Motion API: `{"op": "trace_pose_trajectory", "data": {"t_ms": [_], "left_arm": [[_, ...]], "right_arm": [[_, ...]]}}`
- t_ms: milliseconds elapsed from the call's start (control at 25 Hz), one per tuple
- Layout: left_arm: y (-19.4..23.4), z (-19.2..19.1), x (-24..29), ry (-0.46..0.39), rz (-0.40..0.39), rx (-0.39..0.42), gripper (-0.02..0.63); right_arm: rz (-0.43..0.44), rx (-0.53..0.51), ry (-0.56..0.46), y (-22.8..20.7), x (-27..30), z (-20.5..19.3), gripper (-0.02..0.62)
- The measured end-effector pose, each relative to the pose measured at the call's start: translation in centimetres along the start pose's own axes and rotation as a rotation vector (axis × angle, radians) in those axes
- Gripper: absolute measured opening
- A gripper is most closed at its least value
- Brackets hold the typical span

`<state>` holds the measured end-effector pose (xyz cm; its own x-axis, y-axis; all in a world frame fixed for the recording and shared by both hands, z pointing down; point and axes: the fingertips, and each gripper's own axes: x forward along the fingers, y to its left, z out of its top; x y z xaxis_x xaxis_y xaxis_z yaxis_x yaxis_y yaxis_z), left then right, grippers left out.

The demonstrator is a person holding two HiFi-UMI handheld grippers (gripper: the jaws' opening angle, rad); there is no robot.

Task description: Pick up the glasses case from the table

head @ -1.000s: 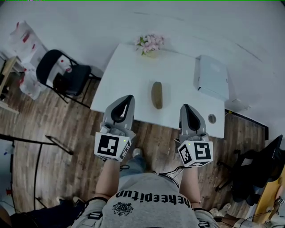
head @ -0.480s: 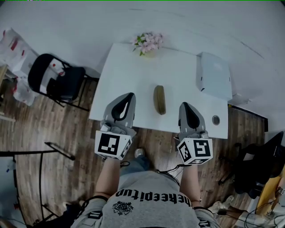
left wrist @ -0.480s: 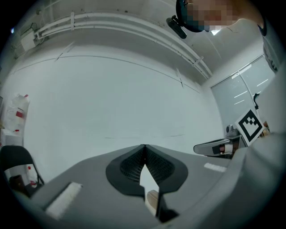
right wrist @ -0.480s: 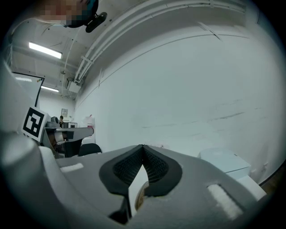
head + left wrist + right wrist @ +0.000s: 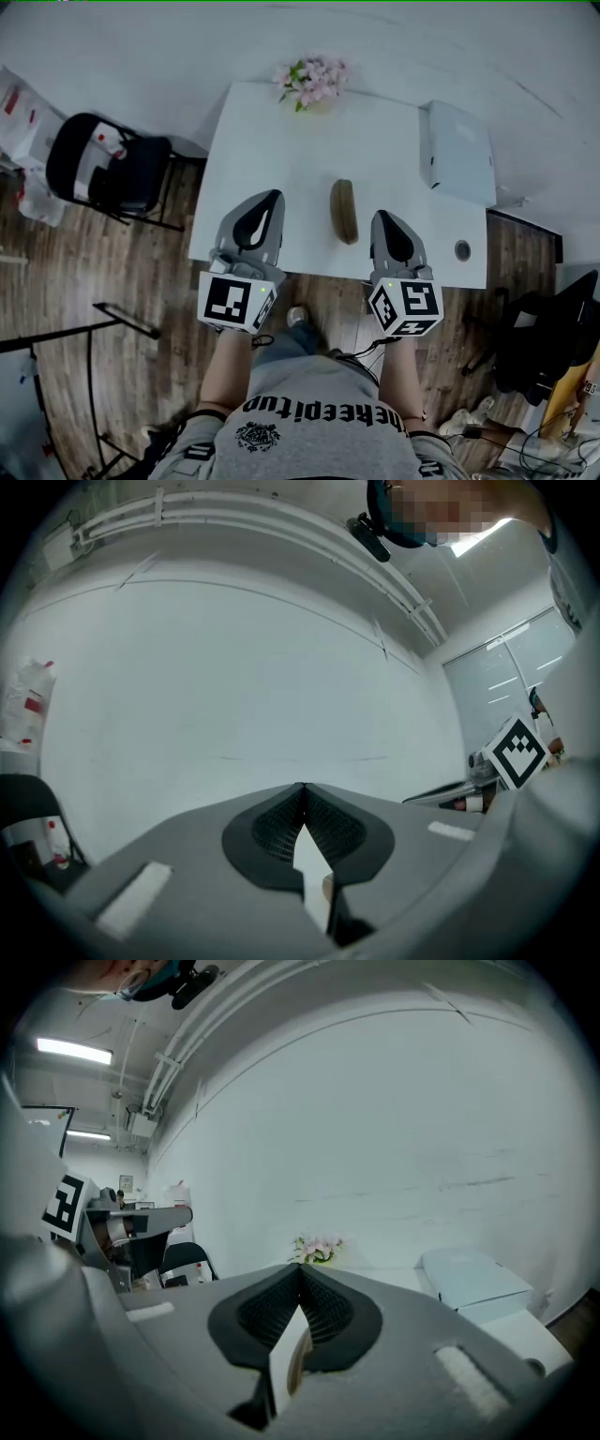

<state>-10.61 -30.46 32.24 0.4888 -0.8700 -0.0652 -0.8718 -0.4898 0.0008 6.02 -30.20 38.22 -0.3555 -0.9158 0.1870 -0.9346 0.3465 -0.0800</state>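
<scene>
Both grippers were at the near edge of the table [image 5: 281, 141], neither yet on anything, so the step in hand was the reach toward the case [image 5: 343, 210].

The left gripper [image 5: 273, 196] had its fingers [image 5: 187, 883] pressed together at the tips with nothing between them. The right gripper [image 5: 379, 217] was the same: fingers [image 5: 441, 1335] together, empty.

The case lay flat on the table in the gap between the two grippers, its long axis running away from the person. It sat just to the inner side of the right fingertips, close but apart from them. It was farther from the left fingertips, off to their inner side. Well beyond both pairs of tips stood the flowers [image 5: 310, 79]. A white box [image 5: 461, 153] lay ahead of the right fingers and to their outer side.

The right gripper looked the better placed. The next move would call for spreading its fingers wider than the case's narrow width and shifting inward over the case. It would then need to dip so one finger passed each long side, close, and only then lift.
</scene>
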Motion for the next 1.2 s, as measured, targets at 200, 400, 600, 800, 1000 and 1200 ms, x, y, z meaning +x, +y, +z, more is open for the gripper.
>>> {"op": "trace_pose_trajectory", "data": {"t_ms": [200, 400, 600, 800, 1000, 1200], "left_arm": [[1.2, -1.0, 0.5, 0.017, -0.017, -0.013, 0.015], [1.9, -2.1, 0.9, 0.032, -0.033, -0.013, 0.015], [2.1, -2.8, 1.3, 0.039, -0.048, -0.023, 0.015], [2.1, -3.4, 1.7, 0.05, -0.053, -0.029, 0.015], [2.4, -4.0, 2.0, 0.058, -0.053, -0.039, 0.015], [2.6, -4.7, 2.4, 0.074, -0.055, -0.041, 0.015]], "right_arm": [[-0.017, 0.007, 0.068, 0.5, 1.5, -2.1, 0.005], [-0.05, 0.031, 0.127, 0.4, 2.4, -4.3, 0.005], [-0.066, 0.061, 0.193, 0.0, 3.2, -6.5, 0.006], [-0.071, 0.1, 0.241, -0.5, 3.9, -8.3, 0.028], [-0.073, 0.115, 0.289, -0.6, 4.6, -9.9, 0.057], [-0.066, 0.118, 0.335, -0.6, 5.4, -11.4, 0.089]]}}
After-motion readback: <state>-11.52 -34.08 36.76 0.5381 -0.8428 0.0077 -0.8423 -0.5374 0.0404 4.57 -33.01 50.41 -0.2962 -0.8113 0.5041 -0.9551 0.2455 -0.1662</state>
